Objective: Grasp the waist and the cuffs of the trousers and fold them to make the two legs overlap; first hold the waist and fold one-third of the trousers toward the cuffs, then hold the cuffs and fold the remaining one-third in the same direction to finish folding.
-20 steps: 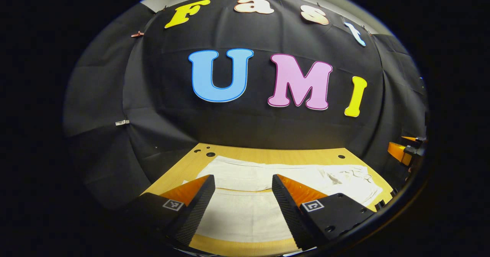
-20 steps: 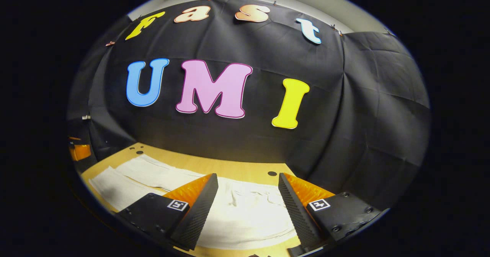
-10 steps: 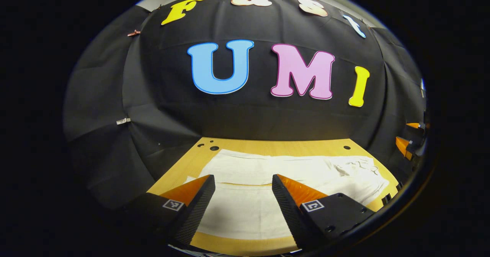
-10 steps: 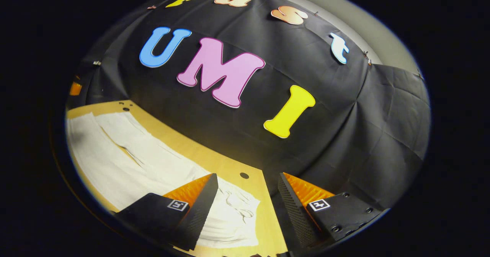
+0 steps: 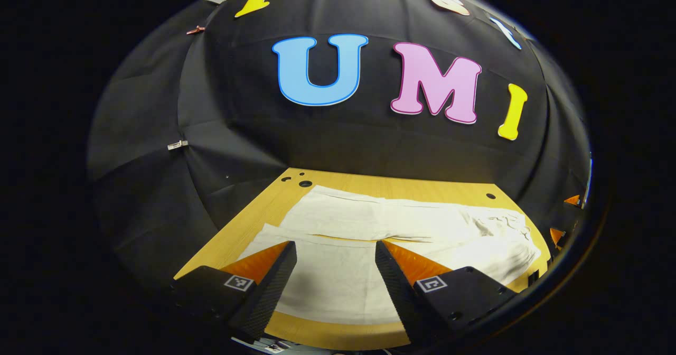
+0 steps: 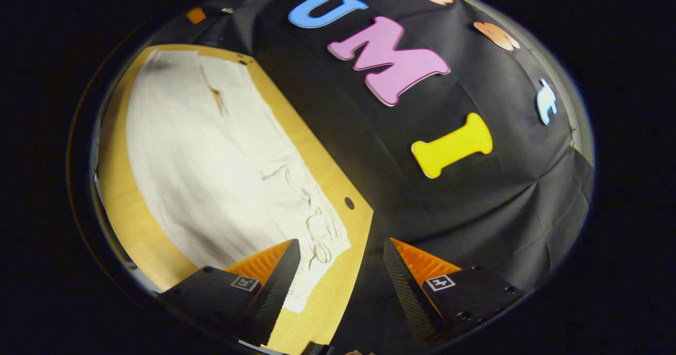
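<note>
The pale trousers [image 5: 369,239] lie flat and unfolded on the wooden worktop [image 5: 253,223], stretched along its length with the two legs side by side, a thin strip of bare wood showing in the slit between them. The cuffs [image 5: 296,228] lie toward the worktop's left end, near two small holes [image 5: 303,182] at its far left corner, and the crumpled waist [image 6: 322,233] lies at the right end, close to another hole [image 6: 349,203] by the far edge. Black cloth [image 5: 237,133] hangs behind and beside the worktop, and nothing lies on the trousers or between them and either tool. The left hand-held gripper [image 5: 335,260] hangs over the near leg close to the cuffs, its fingers spread apart with nothing between them. The right hand-held gripper [image 6: 340,262] is above the waist end, fingers also spread and empty: one finger [image 6: 280,276] overlaps the waist corner, the other sits past the worktop's right end in front of the cloth. Compared with a second ago, the right gripper view has rolled strongly, so the worktop now runs steeply up to the left and the waist has slid from between the fingers to beside one of them. The left gripper view has tipped downward a little, showing more of the worktop's left side. The trousers themselves have not shifted.
</note>
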Demonstrator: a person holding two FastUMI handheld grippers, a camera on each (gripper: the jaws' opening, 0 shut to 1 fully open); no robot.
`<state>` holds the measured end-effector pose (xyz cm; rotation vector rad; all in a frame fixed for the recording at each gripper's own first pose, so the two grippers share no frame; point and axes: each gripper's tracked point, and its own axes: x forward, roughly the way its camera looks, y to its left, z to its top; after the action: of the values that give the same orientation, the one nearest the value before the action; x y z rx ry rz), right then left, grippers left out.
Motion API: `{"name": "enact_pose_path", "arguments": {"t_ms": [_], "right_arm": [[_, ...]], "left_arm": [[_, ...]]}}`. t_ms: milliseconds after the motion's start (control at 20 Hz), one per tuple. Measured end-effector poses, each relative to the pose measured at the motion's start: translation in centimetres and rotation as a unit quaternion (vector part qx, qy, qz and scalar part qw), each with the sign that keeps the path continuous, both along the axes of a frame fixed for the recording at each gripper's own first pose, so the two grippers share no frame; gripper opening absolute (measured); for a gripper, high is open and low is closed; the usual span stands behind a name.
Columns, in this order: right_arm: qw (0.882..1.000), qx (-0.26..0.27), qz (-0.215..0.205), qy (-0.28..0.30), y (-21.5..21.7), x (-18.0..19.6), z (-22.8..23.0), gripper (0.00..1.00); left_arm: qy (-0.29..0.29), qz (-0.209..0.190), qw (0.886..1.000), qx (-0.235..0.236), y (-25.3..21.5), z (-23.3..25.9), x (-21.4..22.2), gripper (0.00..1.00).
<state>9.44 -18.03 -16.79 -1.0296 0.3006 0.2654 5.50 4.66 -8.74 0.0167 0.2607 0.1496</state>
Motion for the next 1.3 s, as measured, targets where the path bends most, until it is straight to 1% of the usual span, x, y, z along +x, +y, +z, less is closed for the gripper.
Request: {"name": "enact_pose_path", "arguments": {"t_ms": [150, 250, 400, 550, 700, 800, 950, 1300], "right_arm": [[0.997, -0.041, 0.041, 0.045, -0.9, -0.9, -3.3, 0.98], [0.992, -0.063, 0.061, 0.087, -2.2, -1.3, -6.0, 0.98], [0.98, -0.112, 0.088, 0.142, -5.4, -1.9, -9.3, 0.98], [0.968, -0.141, 0.099, 0.184, -8.3, -1.9, -11.8, 0.98], [0.961, -0.152, 0.111, 0.203, -9.2, -1.6, -13.5, 0.98], [0.956, -0.161, 0.125, 0.209, -9.3, -0.8, -14.5, 0.98], [0.953, -0.165, 0.149, 0.205, -8.9, 0.1, -14.8, 0.95], [0.952, -0.184, 0.153, 0.191, -8.3, 1.9, -15.1, 0.92]], "left_arm": [[0.017, -0.002, 1.0, 0.009, -0.6, -1.0, 0.3, 0.96], [0.028, -0.003, 1.0, 0.012, -1.1, -1.6, 0.4, 0.96], [0.043, -0.002, 0.999, 0.015, -1.8, -2.1, 0.7, 0.96], [0.06, -0.002, 0.998, 0.023, -2.5, -3.0, 0.8, 0.96], [0.075, 0.004, 0.996, 0.037, -2.7, -3.9, 0.9, 0.95], [0.09, 0.017, 0.995, 0.047, -2.3, -4.7, 0.6, 0.96], [0.096, 0.029, 0.994, 0.038, -2.4, -5.4, -0.1, 0.98], [0.106, 0.052, 0.993, 0.023, -1.8, -7.5, -1.1, 0.98]]}}
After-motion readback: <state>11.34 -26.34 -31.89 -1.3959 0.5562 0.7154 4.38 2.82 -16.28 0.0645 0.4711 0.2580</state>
